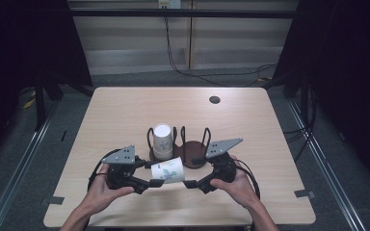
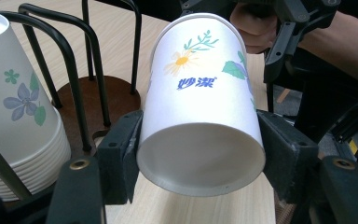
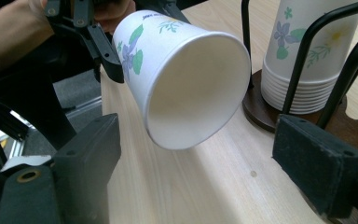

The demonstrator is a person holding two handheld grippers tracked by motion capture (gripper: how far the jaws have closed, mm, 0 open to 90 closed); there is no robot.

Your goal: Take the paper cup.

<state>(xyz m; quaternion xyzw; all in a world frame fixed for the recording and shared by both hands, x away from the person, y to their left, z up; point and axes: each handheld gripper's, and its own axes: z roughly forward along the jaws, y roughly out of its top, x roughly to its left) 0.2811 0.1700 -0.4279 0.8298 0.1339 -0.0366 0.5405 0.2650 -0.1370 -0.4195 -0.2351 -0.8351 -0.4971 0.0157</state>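
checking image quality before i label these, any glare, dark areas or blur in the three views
High view: the table is evenly lit, its surroundings nearly black, and the whole frame is soft. Left gripper view: the paper cup is sharp, with soft shadow inside its base recess and no harsh glare. Right gripper view: the same cup's rim is crisp, while the near pads blur slightly and the cup stack looks bright.

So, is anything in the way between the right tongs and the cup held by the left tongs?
Nothing visible. The paper cup lies sideways in the left tongs, its mouth facing the open right tongs. The rack with its stacked cups stands off to the side.
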